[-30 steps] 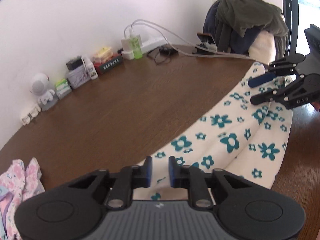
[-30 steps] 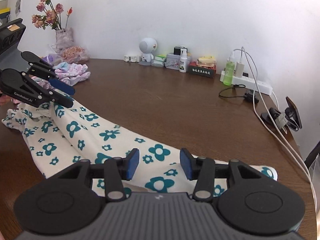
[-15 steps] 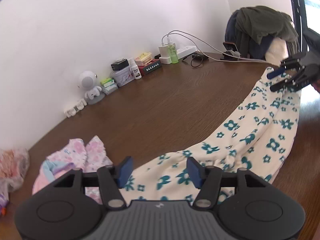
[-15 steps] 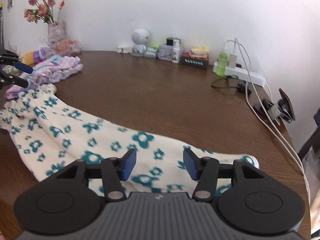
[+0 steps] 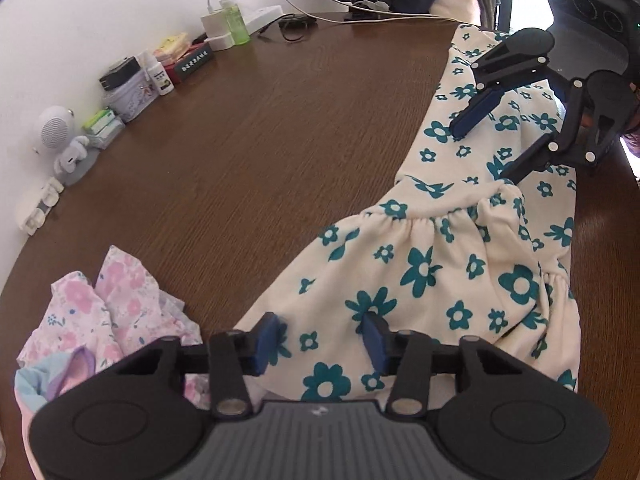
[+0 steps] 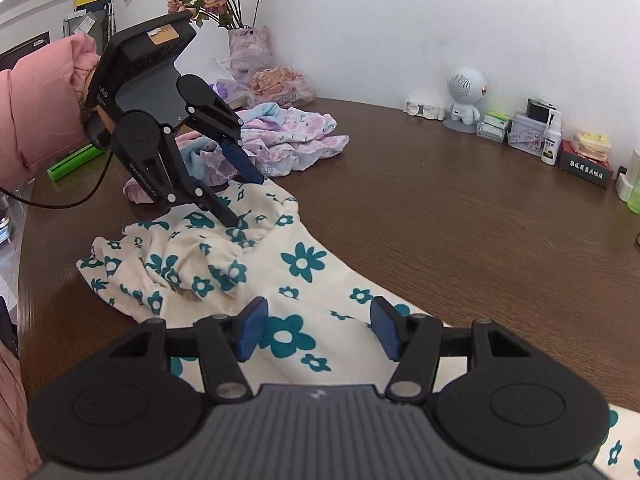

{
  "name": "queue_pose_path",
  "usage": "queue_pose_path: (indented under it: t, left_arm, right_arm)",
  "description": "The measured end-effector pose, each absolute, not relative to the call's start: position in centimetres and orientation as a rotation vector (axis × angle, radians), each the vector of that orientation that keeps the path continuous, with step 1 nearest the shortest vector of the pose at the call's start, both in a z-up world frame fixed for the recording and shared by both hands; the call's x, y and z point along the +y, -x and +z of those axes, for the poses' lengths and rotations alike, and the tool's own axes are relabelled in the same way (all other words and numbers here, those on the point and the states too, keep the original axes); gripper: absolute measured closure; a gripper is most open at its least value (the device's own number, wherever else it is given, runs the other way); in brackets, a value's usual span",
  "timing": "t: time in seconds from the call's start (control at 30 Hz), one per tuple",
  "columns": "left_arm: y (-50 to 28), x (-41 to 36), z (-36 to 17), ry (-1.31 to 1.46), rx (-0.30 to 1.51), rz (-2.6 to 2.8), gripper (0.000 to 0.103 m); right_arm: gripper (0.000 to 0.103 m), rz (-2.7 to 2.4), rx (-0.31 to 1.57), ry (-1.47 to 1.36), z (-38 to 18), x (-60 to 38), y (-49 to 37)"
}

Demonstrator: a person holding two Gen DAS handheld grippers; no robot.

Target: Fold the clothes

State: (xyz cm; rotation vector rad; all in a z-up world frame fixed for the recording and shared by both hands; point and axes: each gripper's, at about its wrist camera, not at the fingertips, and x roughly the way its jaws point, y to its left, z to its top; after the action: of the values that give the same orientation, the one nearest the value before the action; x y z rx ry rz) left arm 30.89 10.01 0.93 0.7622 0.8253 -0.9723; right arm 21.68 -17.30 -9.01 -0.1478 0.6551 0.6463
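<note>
Cream floral pants point(image 5: 460, 248) lay half-folded on table point(image 5: 260, 140); left gripper point(image 5: 320, 338) & right gripper point(image 6: 318, 330) jaws apart, gripping nothing, left's just narrowing, right's widening, prob. freed to regrip.

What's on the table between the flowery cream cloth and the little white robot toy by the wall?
Only bare brown wooden table lies between the cream cloth with teal flowers and the white robot toy, in the right wrist view.

Left wrist view: flowered garment point(image 5: 460, 264) on counter point(image 5: 260, 140), 4 o'clock. Crumpled clothes pile point(image 5: 100, 320) at 8 o'clock. Small items along wall, 10 o'clock. Power strip point(image 5: 260, 14) at 12.
</note>
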Motion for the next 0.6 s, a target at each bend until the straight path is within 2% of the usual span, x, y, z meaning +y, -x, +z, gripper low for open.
queue_pose_path:
  t: [0.07,0.3,0.43,0.6]
  left_arm:
    - [-30.8,10.2,1.0,-0.754,0.814,-0.988,0.099]
    - [-26.5,10.7,4.9,-0.740,0.685,-0.992,0.100]
    - [-24.2,11.1,6.0,-0.724,0.686,-1.002,0.101]
    - [-24.4,12.0,1.1,-0.713,0.825,-0.920,0.103]
  right_arm:
    - [0.043,0.632,0.664,0.125,-9.3,-17.6,-21.7]
    - [0.034,0.596,0.683,0.126,-10.2,-17.6,-21.6]
    - [0.032,0.588,0.674,0.132,-10.4,-17.7,-21.4]
    - [0.032,0.584,0.663,0.140,-10.5,-17.7,-21.3]
